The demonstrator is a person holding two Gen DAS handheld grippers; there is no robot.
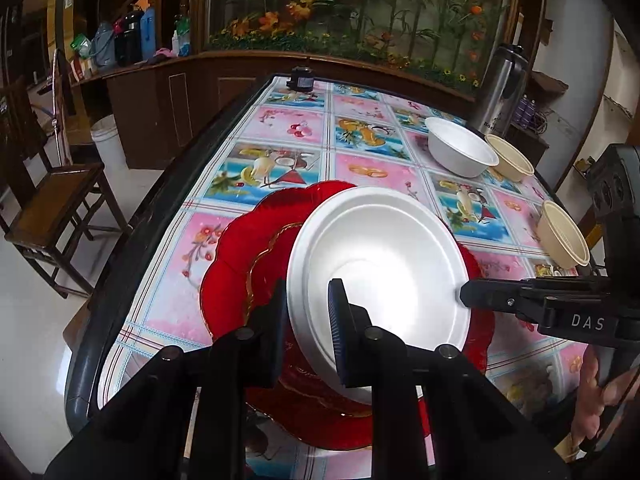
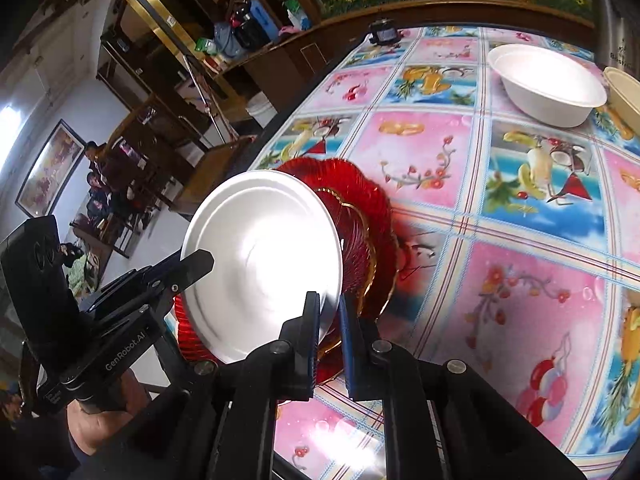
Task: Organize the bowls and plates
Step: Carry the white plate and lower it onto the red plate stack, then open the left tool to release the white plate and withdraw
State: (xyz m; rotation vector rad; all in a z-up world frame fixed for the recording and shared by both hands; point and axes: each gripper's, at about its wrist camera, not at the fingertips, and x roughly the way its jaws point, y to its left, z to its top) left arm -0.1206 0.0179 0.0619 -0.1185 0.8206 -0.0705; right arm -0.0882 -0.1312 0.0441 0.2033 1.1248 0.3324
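A white foam plate [image 1: 380,264] is held above red scalloped glass plates [image 1: 236,276] stacked on the table. My left gripper [image 1: 308,328] is shut on the white plate's near-left rim. My right gripper [image 2: 330,332] is shut on its opposite rim, and it shows in the left wrist view [image 1: 466,296] touching the plate's right edge. In the right wrist view the white plate [image 2: 264,264] is tilted over the red plates [image 2: 368,220]. A white foam bowl [image 1: 460,152] and two cream bowls [image 1: 510,158] [image 1: 562,234] stand at the right.
The table has a colourful fruit-print cloth [image 1: 288,128]. A steel thermos [image 1: 500,92] stands at the far right, and a small black object [image 1: 301,79] at the far end. A wooden chair [image 1: 52,208] and white bucket [image 1: 108,140] stand left of the table.
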